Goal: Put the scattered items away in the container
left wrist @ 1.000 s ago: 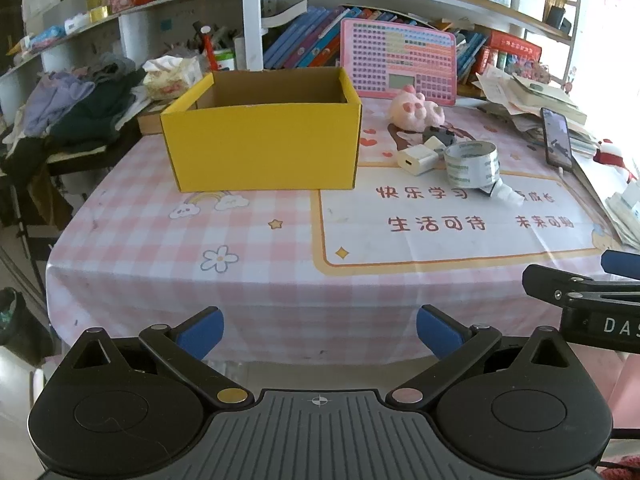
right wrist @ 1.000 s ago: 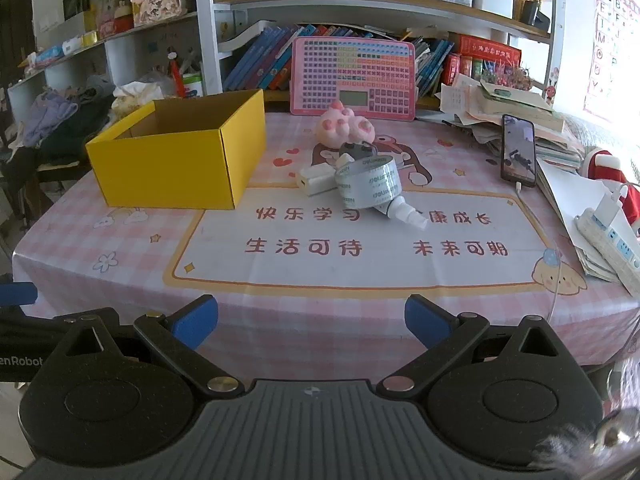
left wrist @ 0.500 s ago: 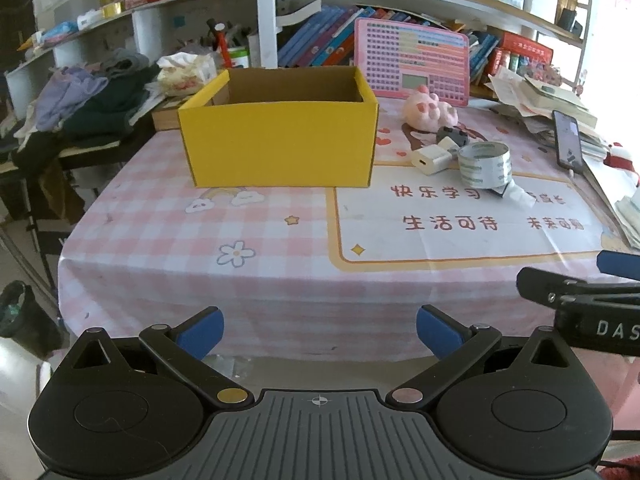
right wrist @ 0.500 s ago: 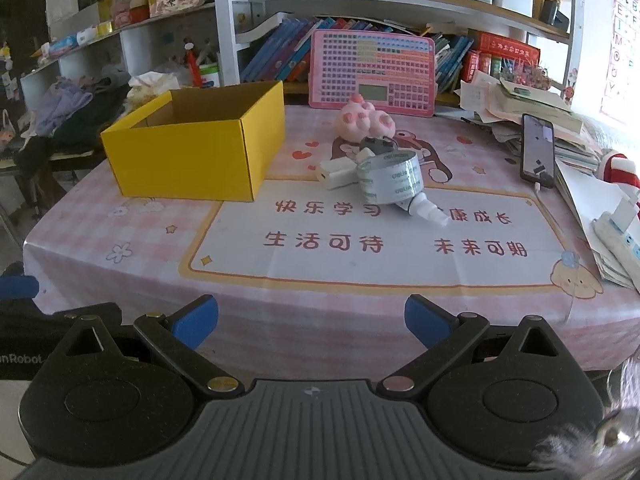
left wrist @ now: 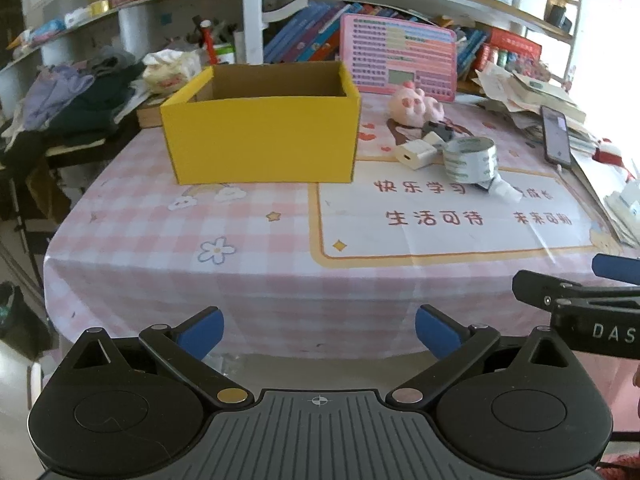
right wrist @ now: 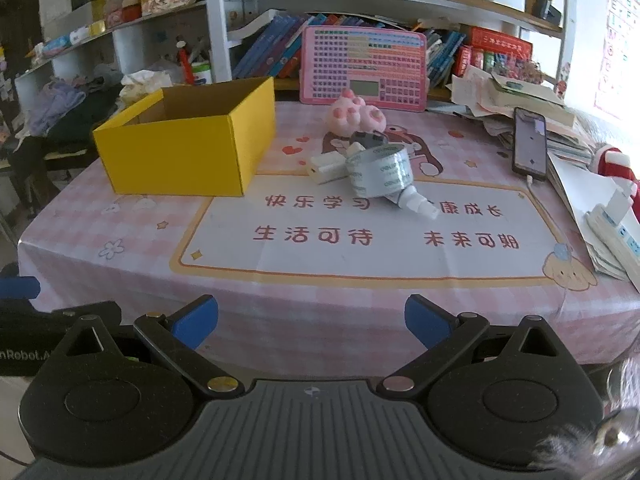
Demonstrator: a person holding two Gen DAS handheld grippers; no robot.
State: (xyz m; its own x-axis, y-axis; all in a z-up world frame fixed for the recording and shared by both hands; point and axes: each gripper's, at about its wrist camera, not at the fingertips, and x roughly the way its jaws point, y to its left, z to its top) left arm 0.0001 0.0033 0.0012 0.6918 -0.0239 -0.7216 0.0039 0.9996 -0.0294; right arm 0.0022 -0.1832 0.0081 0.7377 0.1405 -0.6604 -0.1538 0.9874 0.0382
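An open yellow cardboard box (left wrist: 262, 138) (right wrist: 188, 148) stands at the back left of the pink checked table. Right of it lie a pink paw plush (right wrist: 358, 116) (left wrist: 416, 106), a white charger block (right wrist: 326, 167) (left wrist: 414, 155), a small dark grey item (right wrist: 366, 138), a roll of tape (right wrist: 382, 176) (left wrist: 472, 160) and a small white bottle (right wrist: 416, 203) (left wrist: 504, 191). My left gripper (left wrist: 319, 330) and right gripper (right wrist: 311, 320) are both open and empty, off the table's front edge.
A pink keyboard toy (right wrist: 362, 68) leans on the bookshelf behind. A phone (right wrist: 530, 142), paper stacks and a power strip (right wrist: 616, 232) crowd the right edge. Clothes (left wrist: 72, 100) pile up at the left. The right gripper's finger (left wrist: 576, 296) shows in the left wrist view.
Both views have shifted a little: the table and items sit further right and slightly smaller in frame, so both grippers drifted left and back. Both stayed open.
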